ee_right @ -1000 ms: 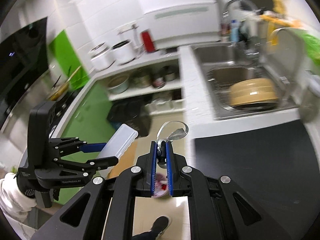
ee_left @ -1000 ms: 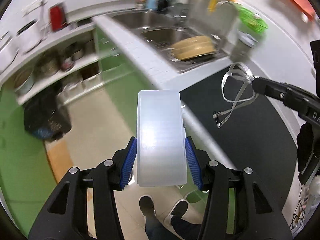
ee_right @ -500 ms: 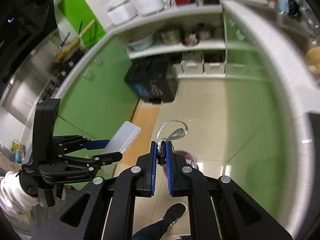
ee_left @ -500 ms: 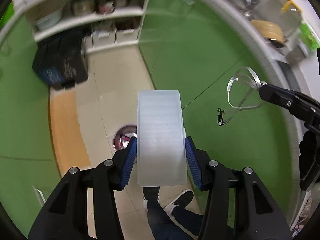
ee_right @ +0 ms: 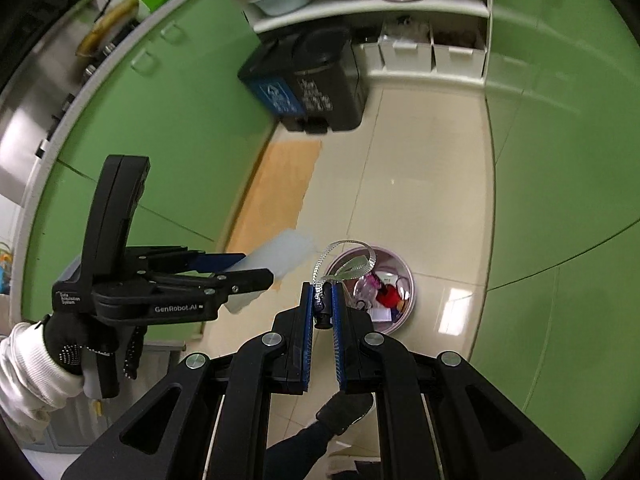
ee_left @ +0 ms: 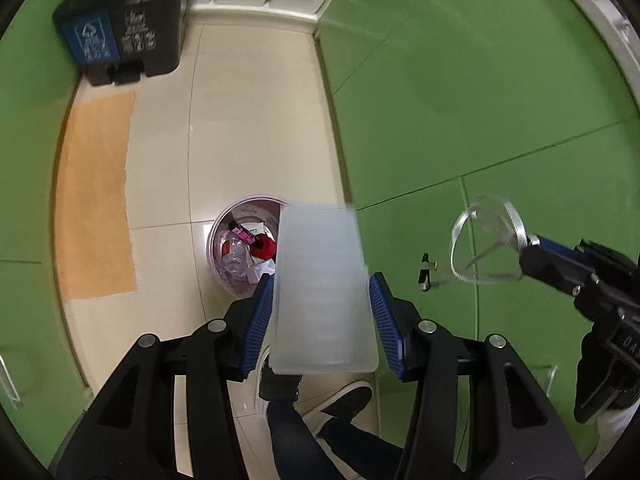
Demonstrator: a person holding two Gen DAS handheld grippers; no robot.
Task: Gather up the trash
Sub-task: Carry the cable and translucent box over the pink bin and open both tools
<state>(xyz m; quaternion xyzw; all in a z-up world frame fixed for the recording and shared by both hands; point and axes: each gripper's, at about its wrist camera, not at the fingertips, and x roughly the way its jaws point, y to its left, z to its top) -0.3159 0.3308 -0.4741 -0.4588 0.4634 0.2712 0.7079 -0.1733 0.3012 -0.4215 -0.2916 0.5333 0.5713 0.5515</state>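
Left wrist view: left tool (ee_left: 322, 312), black frame w/ ribbed blue pads (ee_left: 258, 316), jaws opening; frosted translucent plastic box (ee_left: 322, 292), flat rectangular w/ rounded corners, sits between them, small gaps at both pads, its edges blurred. Behind it, centre frame, round pale bin (ee_left: 218, 256) on glossy cream floor tiles, holding crumpled wrappers, a pink tube, something red. Orange mat (ee_left: 94, 196) at left; dark square recycling bin (ee_left: 120, 28) upper left; smooth green cabinet fronts (ee_left: 460, 120) fill the right. Right tool (ee_left: 532, 242) enters at right edge, pinching a thin looped silvery ribbon (ee_left: 484, 240).

Right wrist view: right tool (ee_right: 324, 296) at bottom centre, pads fully closed on the ribbon (ee_right: 348, 266), which curls up in a textured loop above the tips, over the bin (ee_right: 406, 276) rim. Left tool (ee_right: 256, 268) at left, box (ee_right: 276, 266) sticking out toward the bin, gripped handle in a black dotted glove (ee_right: 72, 344) w/ white sleeve.
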